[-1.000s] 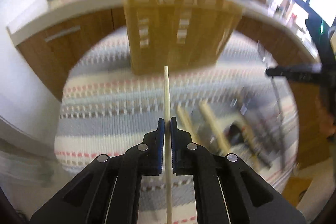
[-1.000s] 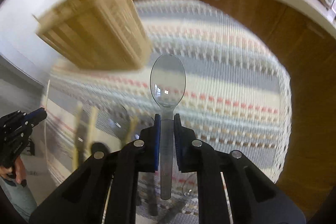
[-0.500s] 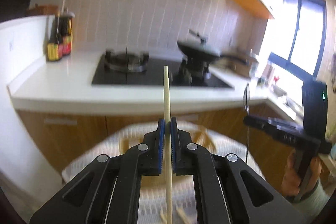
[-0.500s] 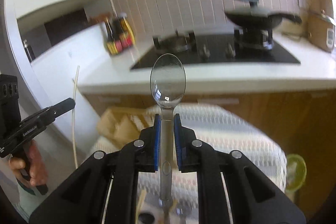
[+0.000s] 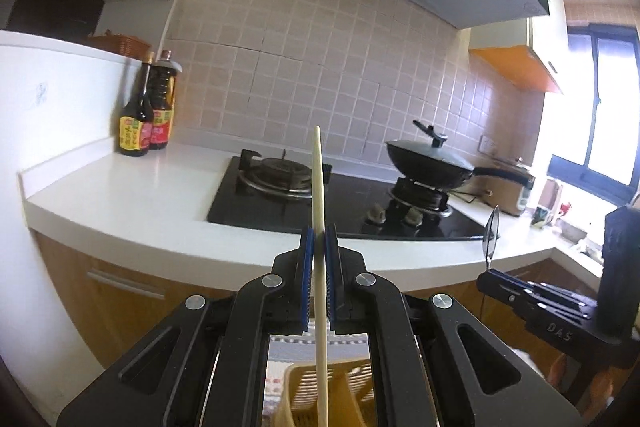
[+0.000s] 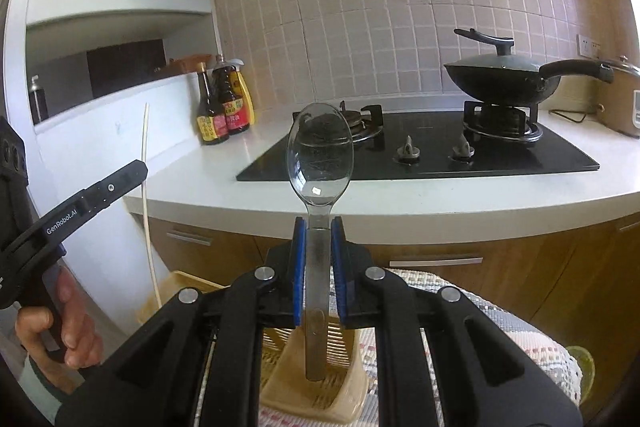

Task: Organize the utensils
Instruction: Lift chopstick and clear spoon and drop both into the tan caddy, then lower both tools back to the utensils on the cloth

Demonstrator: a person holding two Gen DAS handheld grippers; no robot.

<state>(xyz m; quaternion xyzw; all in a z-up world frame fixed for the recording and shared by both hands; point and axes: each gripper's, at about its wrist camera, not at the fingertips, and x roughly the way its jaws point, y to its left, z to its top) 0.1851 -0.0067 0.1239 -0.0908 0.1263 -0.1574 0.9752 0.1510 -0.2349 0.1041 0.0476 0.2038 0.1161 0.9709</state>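
Counter (image 5: 132,203) white, spans both views; landmark below. Hob (image 6: 420,155) black, set in counter. Wok (image 6: 504,75) lidded, on hob's right burner. Two bottles (image 5: 146,115) on counter's left end, touching. Holder (image 6: 316,383) tan slotted, below and in front of counter, on striped cloth (image 6: 480,315). Left gripper (image 5: 319,259) clamped on chopstick (image 5: 318,187), upright, above holder. Right gripper (image 6: 319,239) clamped on clear spoon (image 6: 319,159), bowl up, handle end at holder.
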